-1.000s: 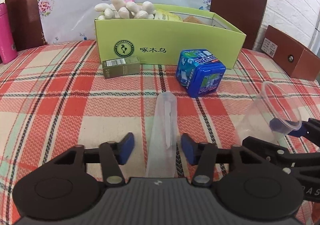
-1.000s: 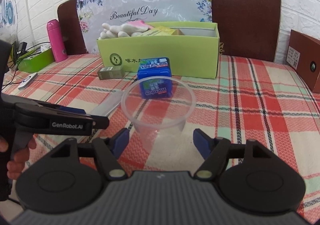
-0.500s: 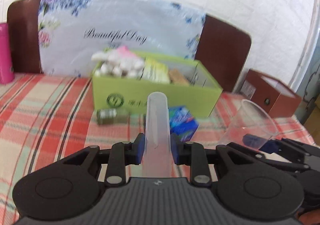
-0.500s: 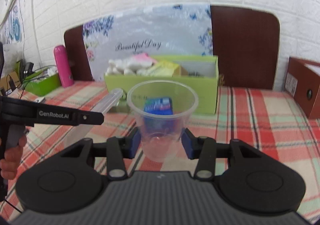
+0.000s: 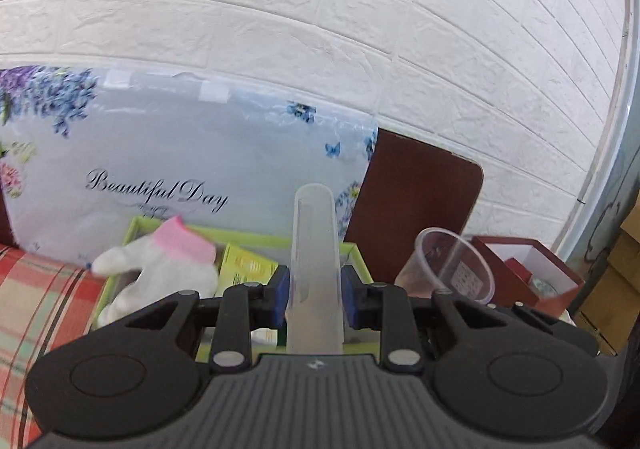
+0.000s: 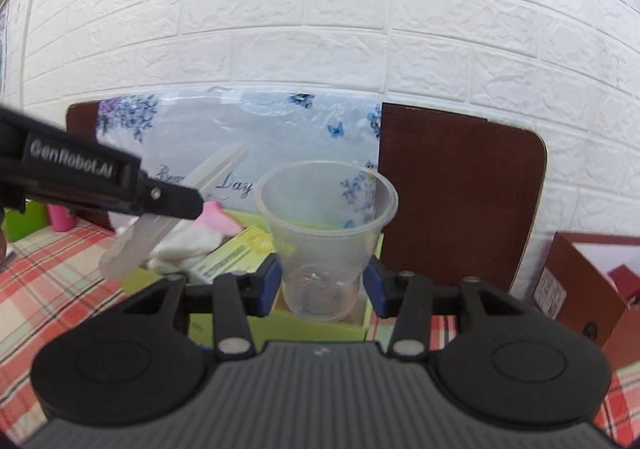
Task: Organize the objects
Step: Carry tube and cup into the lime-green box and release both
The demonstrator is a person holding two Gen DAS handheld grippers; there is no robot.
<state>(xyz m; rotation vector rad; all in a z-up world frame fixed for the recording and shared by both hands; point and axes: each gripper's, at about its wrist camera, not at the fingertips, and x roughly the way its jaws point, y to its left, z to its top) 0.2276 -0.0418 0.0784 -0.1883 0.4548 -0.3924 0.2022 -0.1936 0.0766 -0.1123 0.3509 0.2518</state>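
My left gripper [image 5: 314, 299] is shut on a long translucent plastic tube [image 5: 314, 249], held up in the air and pointing over the green box [image 5: 356, 253]. The tube also shows in the right wrist view [image 6: 172, 221], under the left gripper's arm. My right gripper [image 6: 322, 283] is shut on a clear plastic cup [image 6: 326, 233], upright, above the box's right end [image 6: 280, 325]. The cup also shows in the left wrist view [image 5: 452, 267]. The box holds white gloves with a pink cuff [image 5: 160, 269] and yellow packets [image 5: 246, 267].
A floral "Beautiful Day" bag [image 5: 180, 153] and a brown headboard [image 6: 460, 201] stand behind the box. A brown open box [image 6: 584, 285] stands at the right. A pink bottle [image 6: 60, 217] stands far left. The checked cloth [image 6: 48, 269] lies below.
Both grippers closed on their objects, the left on the tube and the right on the cup, lifted them off the cloth and carried them forward over the green box.
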